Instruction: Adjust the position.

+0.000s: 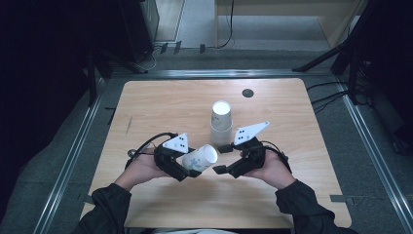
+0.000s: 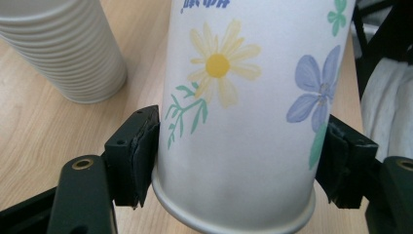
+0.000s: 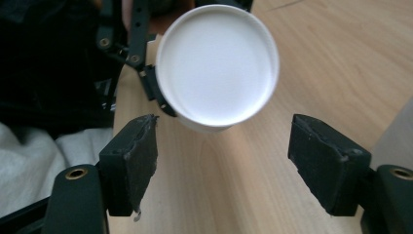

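Note:
A white paper cup with printed flowers [image 1: 200,158] lies tilted on its side above the wooden table [image 1: 160,102], its mouth toward the right. My left gripper [image 1: 187,168] is shut on it near the base; in the left gripper view both pads press the cup [image 2: 238,97] on either side, with the gripper [image 2: 241,161] around its bottom rim. My right gripper [image 1: 222,159] stands open just right of the cup's mouth. In the right gripper view the white inside of the cup [image 3: 216,66] faces me beyond the parted jaws of that gripper [image 3: 221,161].
An upright stack of paper cups [image 1: 221,122] stands at the table's middle, just behind both grippers, and it shows ribbed in the left gripper view [image 2: 68,48]. A small dark round disc [image 1: 248,92] sits near the far edge. Dark equipment and cables surround the table.

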